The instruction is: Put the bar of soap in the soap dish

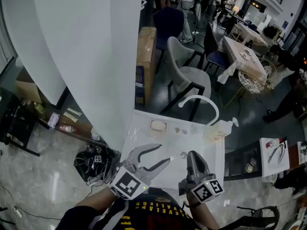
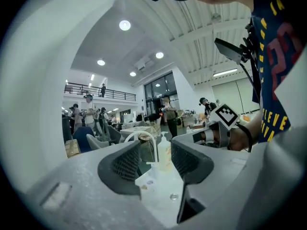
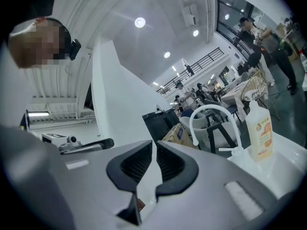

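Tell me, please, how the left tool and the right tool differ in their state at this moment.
The grey two-jaw left tool has its jaws spread wide, whereas the grey two-jaw right tool has its jaws drawn together with barely a slit between them. In the head view the left tool angles up towards the right, while the right tool points roughly straight up the picture. Both are empty, with nothing between the jaws.

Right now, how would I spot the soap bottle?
Find the white table with the curved white tap. The bottle stands beside the tap at the table's far right corner; it alone has a pump on top.
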